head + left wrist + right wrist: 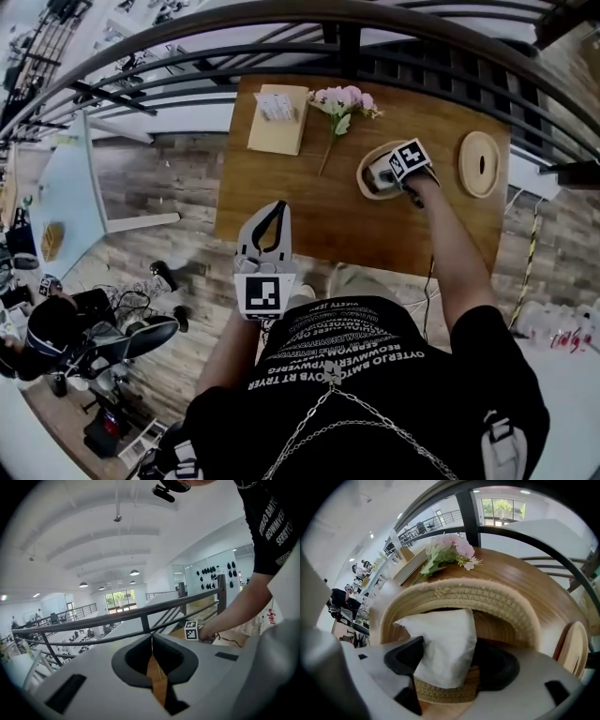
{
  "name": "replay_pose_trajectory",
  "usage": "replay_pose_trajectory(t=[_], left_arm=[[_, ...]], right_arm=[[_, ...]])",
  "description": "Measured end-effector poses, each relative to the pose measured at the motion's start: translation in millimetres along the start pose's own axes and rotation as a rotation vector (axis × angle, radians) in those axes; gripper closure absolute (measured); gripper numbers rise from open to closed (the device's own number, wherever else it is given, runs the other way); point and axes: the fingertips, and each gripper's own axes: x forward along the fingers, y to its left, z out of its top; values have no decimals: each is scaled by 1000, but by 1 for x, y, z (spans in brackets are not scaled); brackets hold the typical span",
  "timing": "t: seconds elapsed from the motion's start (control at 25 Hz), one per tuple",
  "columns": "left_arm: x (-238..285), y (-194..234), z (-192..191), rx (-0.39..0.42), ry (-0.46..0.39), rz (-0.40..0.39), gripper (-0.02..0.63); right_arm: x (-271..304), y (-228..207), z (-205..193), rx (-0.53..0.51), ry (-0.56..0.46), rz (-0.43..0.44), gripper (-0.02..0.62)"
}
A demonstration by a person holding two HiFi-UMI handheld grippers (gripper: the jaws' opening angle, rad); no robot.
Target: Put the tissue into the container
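A white tissue pack [445, 644] lies partly inside the round woven container [497, 599], leaning over its near rim. My right gripper [450, 660] stands open around it, one dark pad on each side of the tissue. In the head view the right gripper [384, 175] reaches into the container [364, 184] at the right part of the wooden table [300, 211], where a bit of white tissue [378, 172] shows. My left gripper [274, 212] hovers at the table's near edge, away from the container. The left gripper [151, 637] is shut with nothing in it.
A round wooden lid [480, 163] with a slot lies right of the container. Pink artificial flowers [343, 101] lie at the table's back middle. A flat wooden box [278, 118] with white tissues sits at the back left. A dark metal railing [281, 42] curves behind the table.
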Motion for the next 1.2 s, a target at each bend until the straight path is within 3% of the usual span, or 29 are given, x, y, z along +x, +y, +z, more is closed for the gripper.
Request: replay_pose_trajectory(t=[0.24,0.44,0.6,0.72,0.88,1.0,1.2], left_arm=[[-15,-4,4,15,2,-22,577],[-33,12,27,26,-23,-19,577],[-48,18,24,-10,-50,-46,577],[-65,22,27,-14,-106,-48,577],[-93,27,40,-29,-224,-46,577],[-118,36,38,-48,-244,-73,577],[-160,34,18,14,-270,-146,577]], right_arm=[[-14,-1,7,-36,-151,-55,245],[-82,4,20,7,-345,-91,245],[-132,16,1,21,-499,-159,250],[-168,35,-24,54,-639,-208,345],[-226,63,-72,119,-879,-283,565],[-269,103,-105,145,-1049,-313,581],[-324,181,-157,82,-1213,-409,581]])
